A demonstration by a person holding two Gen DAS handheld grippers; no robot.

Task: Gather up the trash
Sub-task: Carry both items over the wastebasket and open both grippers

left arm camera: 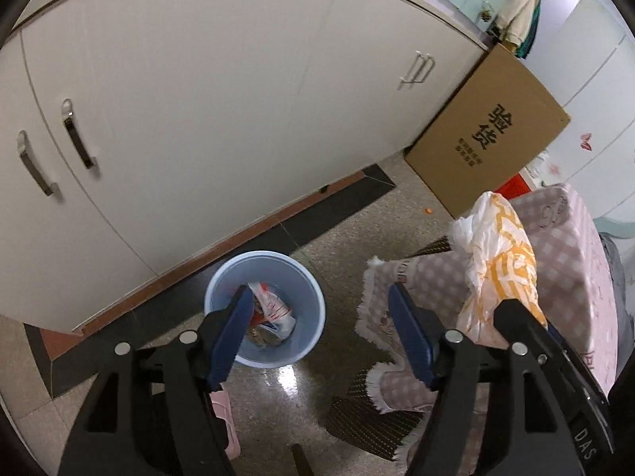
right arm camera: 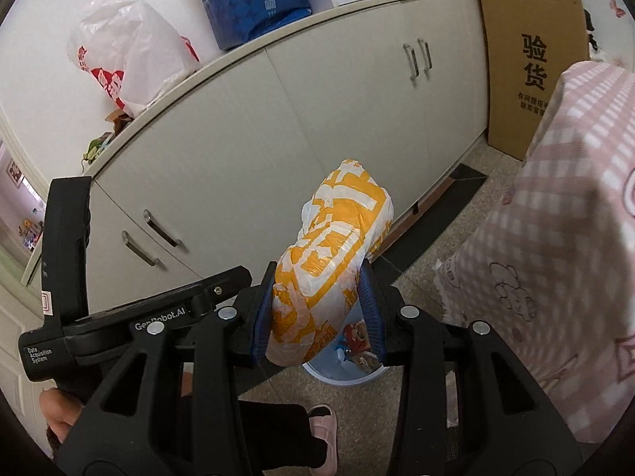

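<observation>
My right claw [right arm camera: 319, 313] clamps the yellow-and-white bag [right arm camera: 337, 261] above the blue bin [left arm camera: 265, 309]; my left claw [left arm camera: 321, 333] gapes wide, empty, over that bin.

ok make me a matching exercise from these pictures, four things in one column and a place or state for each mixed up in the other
Things
1. left gripper
2. yellow and white bag
3. blue bin
4. cardboard box

Places or states
A. on the floor in front of the cabinet, with wrappers inside
B. leaning against the end of the cabinet
C. open, with nothing between its fingers
D. squeezed between the fingers of the right gripper

Pairs: 1-C, 2-D, 3-A, 4-B
</observation>
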